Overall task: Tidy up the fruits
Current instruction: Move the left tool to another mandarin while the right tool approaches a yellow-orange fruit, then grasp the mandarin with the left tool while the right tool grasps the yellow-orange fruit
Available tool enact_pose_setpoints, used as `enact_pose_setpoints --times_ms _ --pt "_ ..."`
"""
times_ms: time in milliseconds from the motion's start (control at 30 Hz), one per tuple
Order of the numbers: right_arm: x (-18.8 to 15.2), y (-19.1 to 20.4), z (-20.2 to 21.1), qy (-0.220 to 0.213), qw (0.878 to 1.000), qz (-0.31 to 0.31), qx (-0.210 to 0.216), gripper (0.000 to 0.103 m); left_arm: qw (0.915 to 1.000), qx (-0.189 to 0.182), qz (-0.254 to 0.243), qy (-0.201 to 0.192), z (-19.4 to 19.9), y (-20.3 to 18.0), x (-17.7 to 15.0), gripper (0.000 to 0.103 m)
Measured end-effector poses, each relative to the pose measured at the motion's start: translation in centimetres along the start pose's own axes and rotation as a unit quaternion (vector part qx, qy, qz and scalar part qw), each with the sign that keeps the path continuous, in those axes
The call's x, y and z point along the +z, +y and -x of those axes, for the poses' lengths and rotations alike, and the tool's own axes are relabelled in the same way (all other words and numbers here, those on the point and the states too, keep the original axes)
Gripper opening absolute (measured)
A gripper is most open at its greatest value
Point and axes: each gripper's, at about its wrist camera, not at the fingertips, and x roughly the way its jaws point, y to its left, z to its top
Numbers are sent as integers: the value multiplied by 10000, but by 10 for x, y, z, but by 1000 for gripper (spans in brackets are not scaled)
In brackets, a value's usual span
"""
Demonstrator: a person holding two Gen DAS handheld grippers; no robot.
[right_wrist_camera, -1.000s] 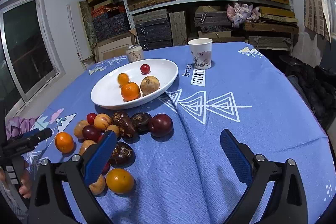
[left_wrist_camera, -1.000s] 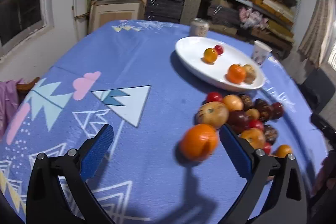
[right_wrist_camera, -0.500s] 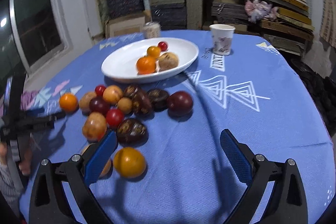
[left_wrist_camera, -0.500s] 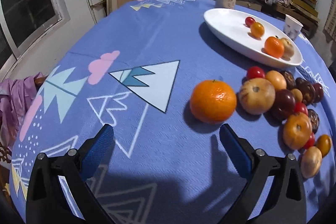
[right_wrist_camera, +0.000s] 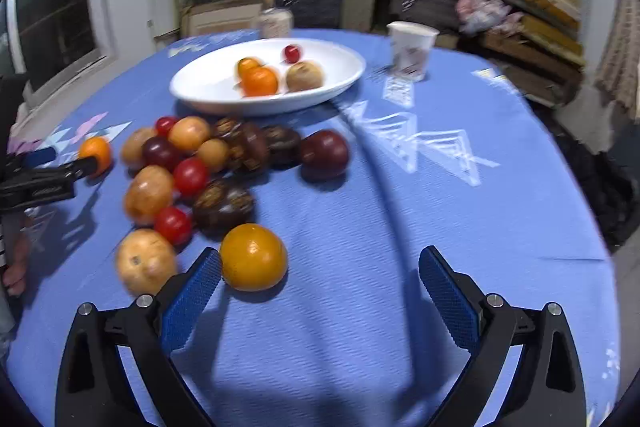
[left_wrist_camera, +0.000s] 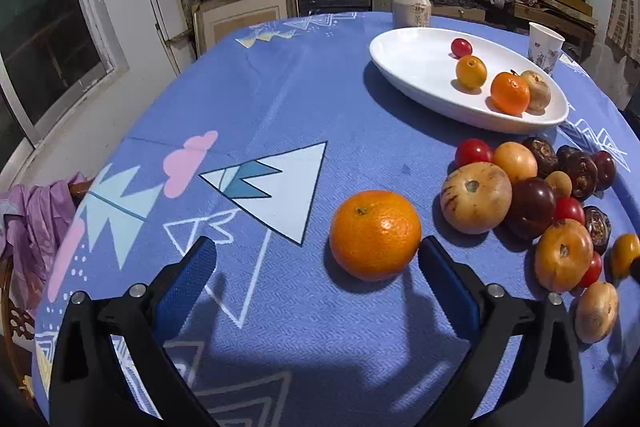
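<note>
Orange (left_wrist_camera: 375, 234) just inside wide left claw's (left_wrist_camera: 316, 259) right finger.

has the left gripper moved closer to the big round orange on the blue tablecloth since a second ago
Yes. The left gripper has closed in on the big round orange, which sits still beside the fruit pile; it now lies just ahead of the open jaws, near the right finger.

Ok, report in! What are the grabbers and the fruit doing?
Left gripper open around orange. Right gripper open, yellow fruit by its left finger. Plate holds four. Nothing blocking.
</note>
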Motion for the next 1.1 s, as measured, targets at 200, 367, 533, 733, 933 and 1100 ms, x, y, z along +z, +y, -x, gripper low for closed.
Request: enact_pose_setpoints --times_ms 200,367,533,733,933,1100 --pt "0 20 -9 216 9980 451 397 78 9998 -25 -193 4 -6 -11 4 99" --pt "0 15 -14 391 9953 229 851 61 9997 -70 -227 17 -7 -13 5 99" --pt "-3 27 -13 456 9937 451 920 39 9993 -304 -198 98 -11 -12 7 99" --pt "-3 28 -12 439 9940 476 887 39 9978 -652 -100 -51 -9 -10 10 88" --pt "-3 27 -12 447 9940 440 900 39 9945 -957 -312 279 -16 -19 4 49" --pt "-1 23 -13 443 9942 356 916 39 9932 -1125 -194 224 -7 -15 1 46"
